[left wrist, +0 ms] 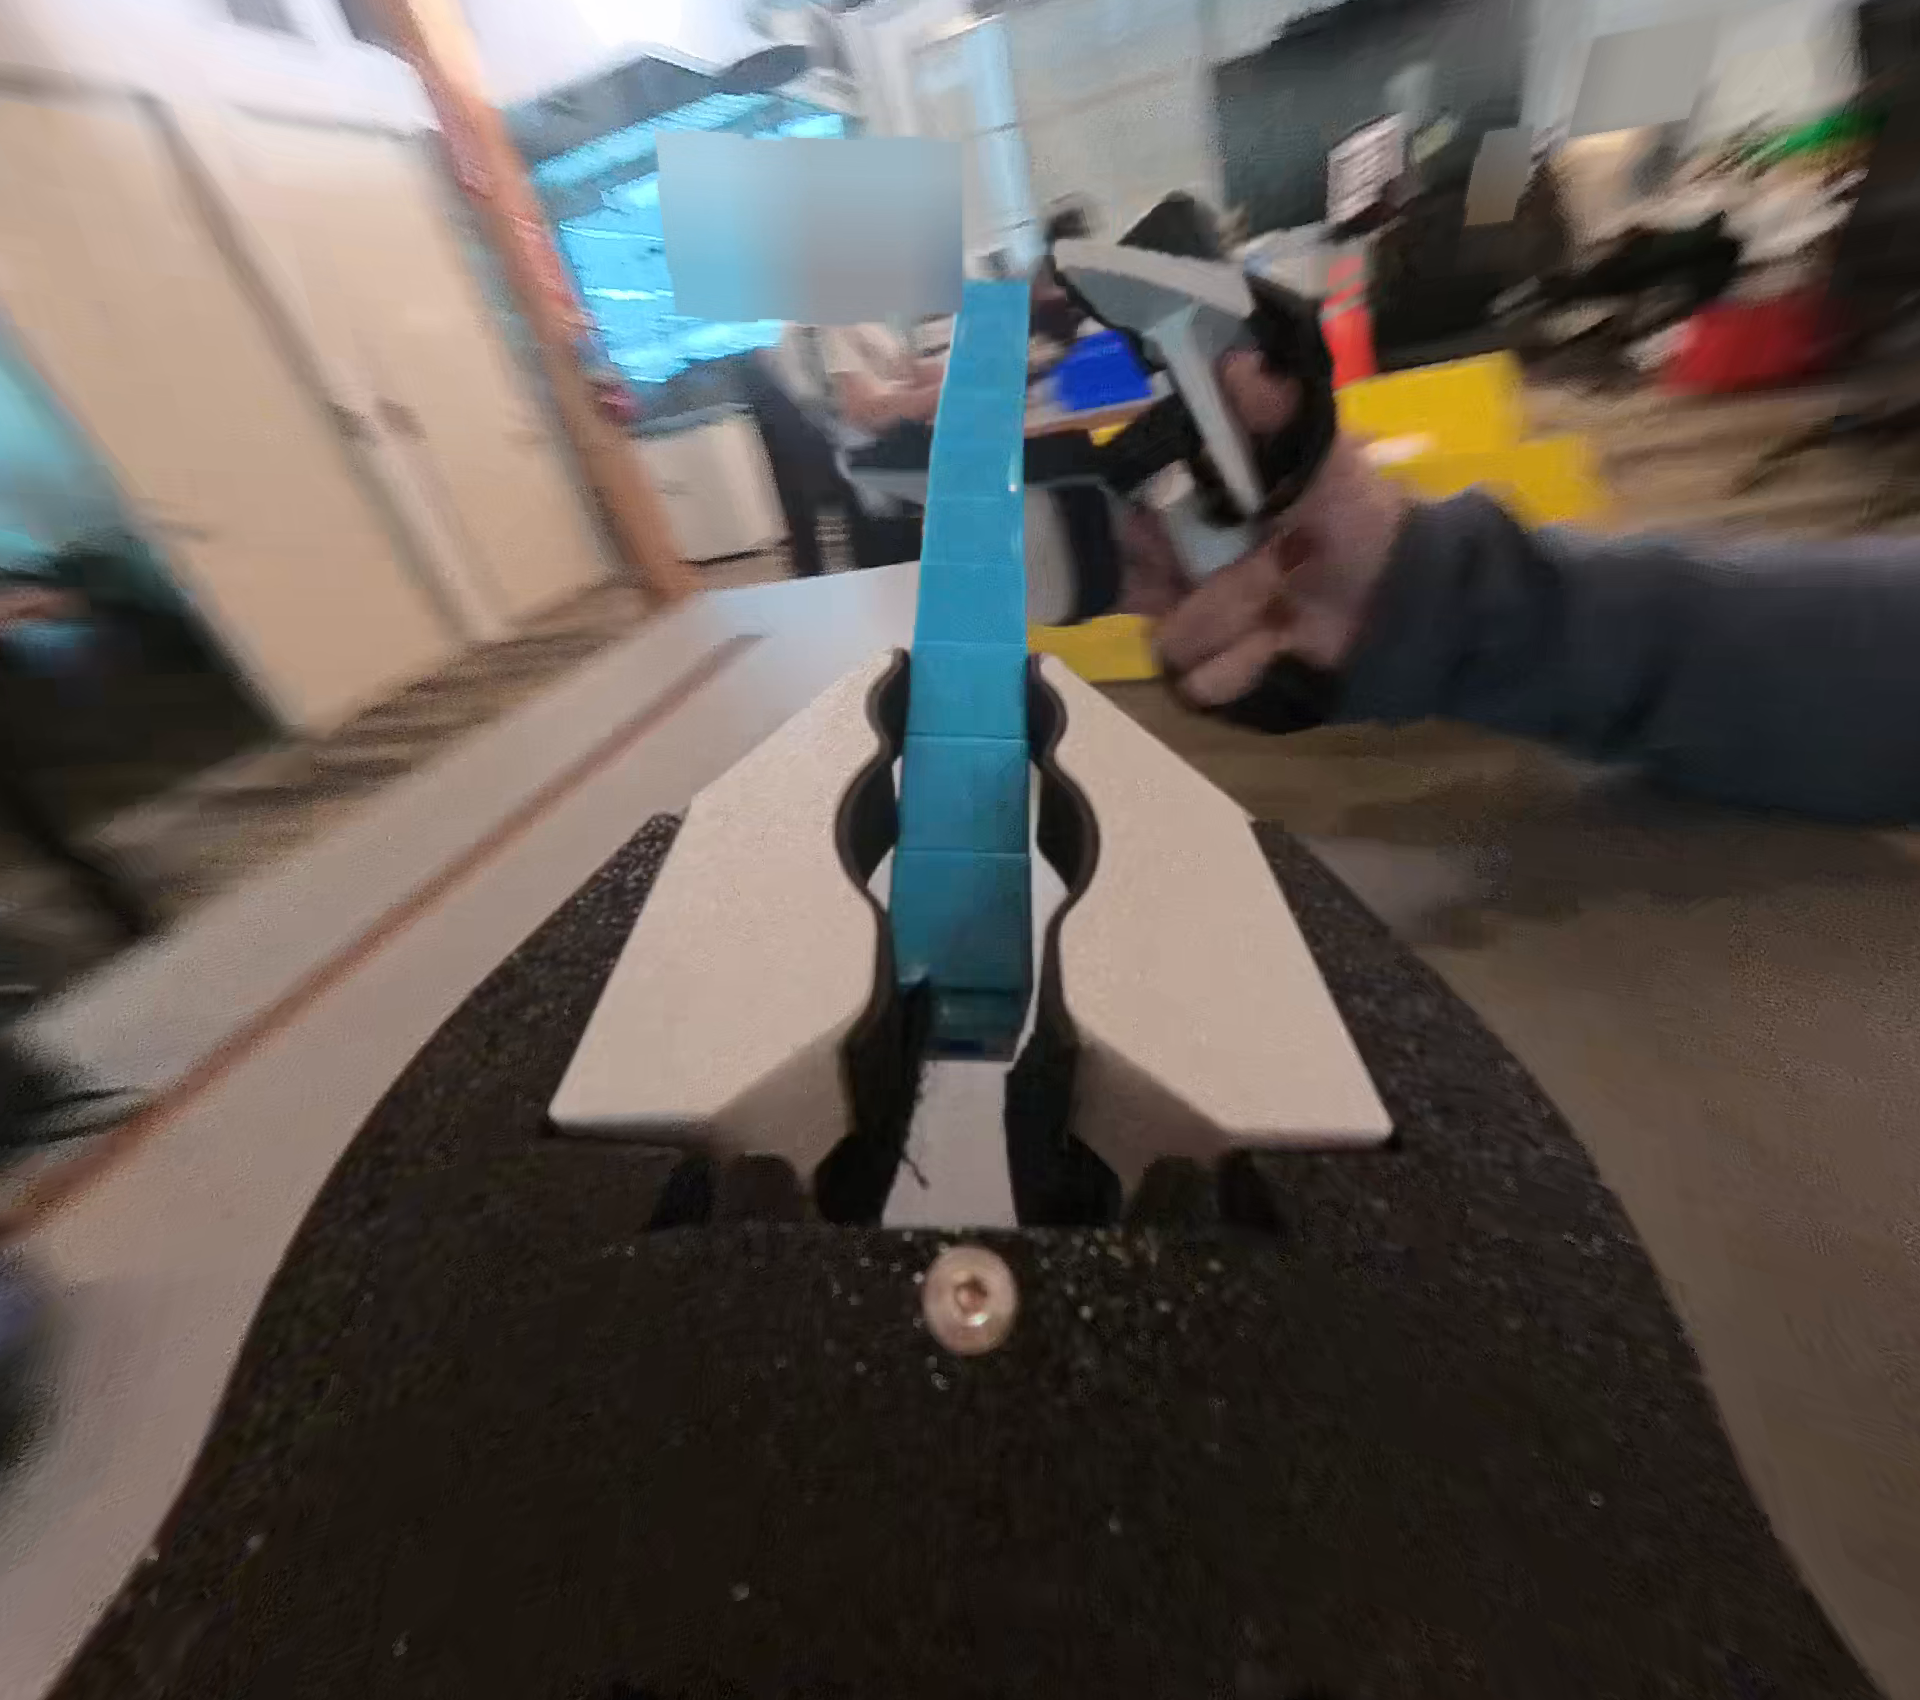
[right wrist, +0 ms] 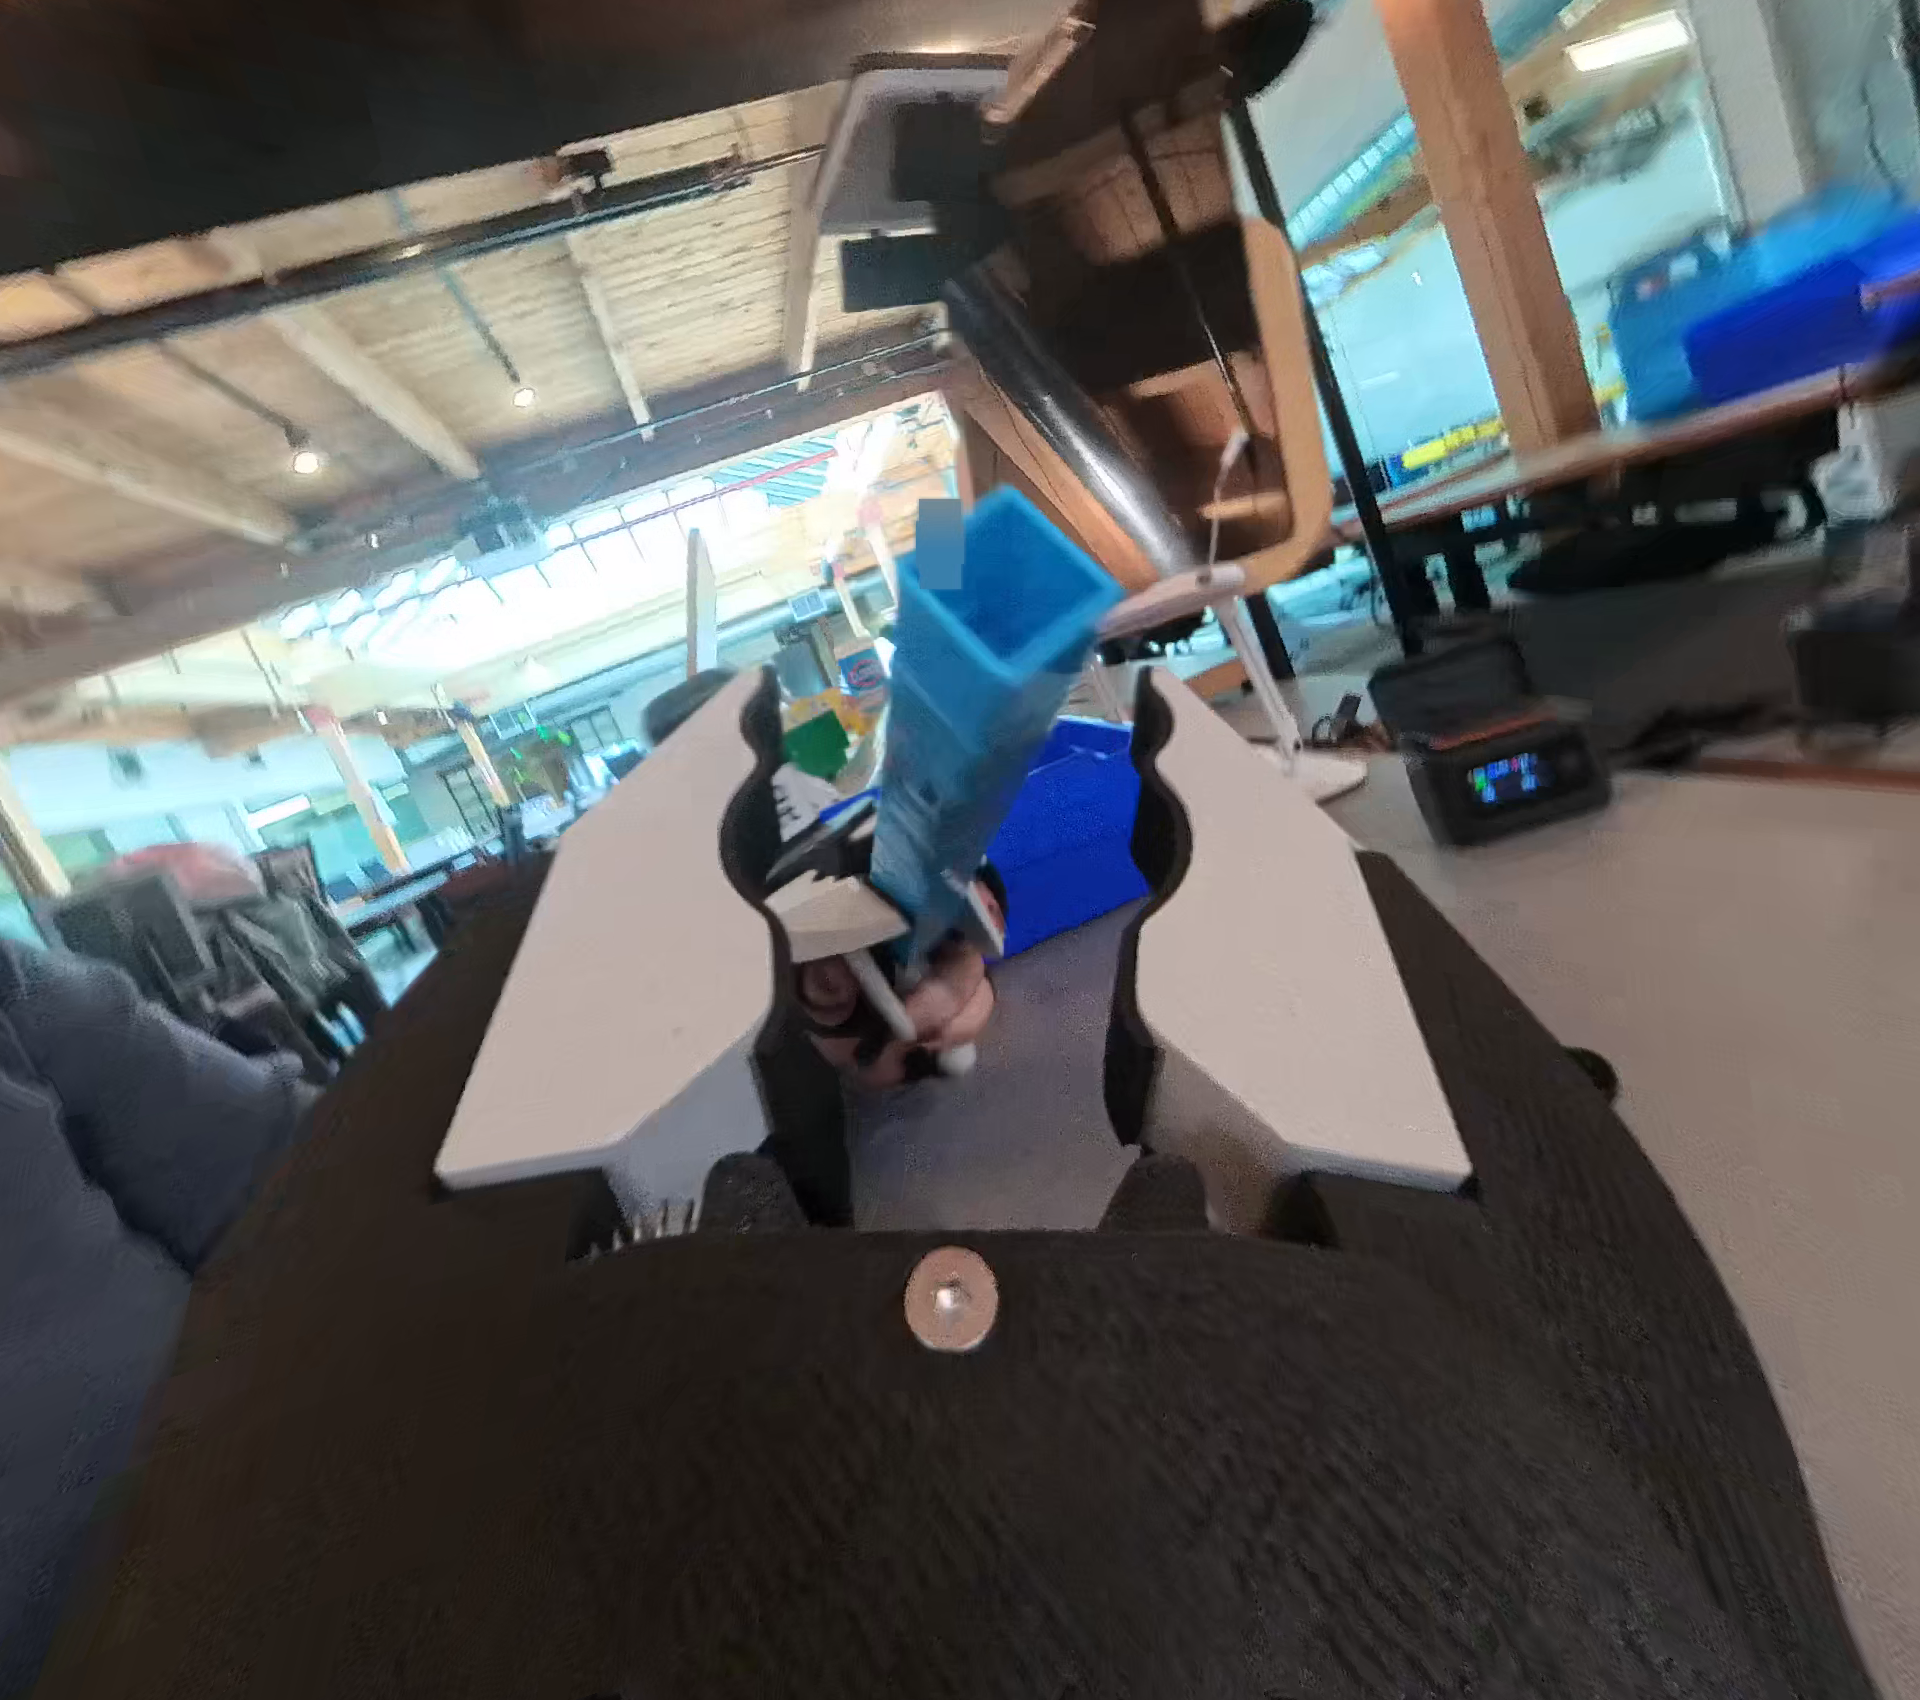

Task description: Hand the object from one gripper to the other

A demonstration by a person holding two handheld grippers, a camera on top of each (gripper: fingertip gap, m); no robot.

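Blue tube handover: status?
Done: the left gripper is shut on the blue tube. In hand: the right gripper is open, pointed at the tube's open end, fingers not touching it. Left: right closes on it, left lets go.

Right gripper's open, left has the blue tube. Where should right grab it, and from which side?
Best guess: the free upper half of the blue tube, just below its open square end. The left gripper is shut on the lower end, so that part is taken. Bring the open right gripper in side-on, one finger on each flat face.
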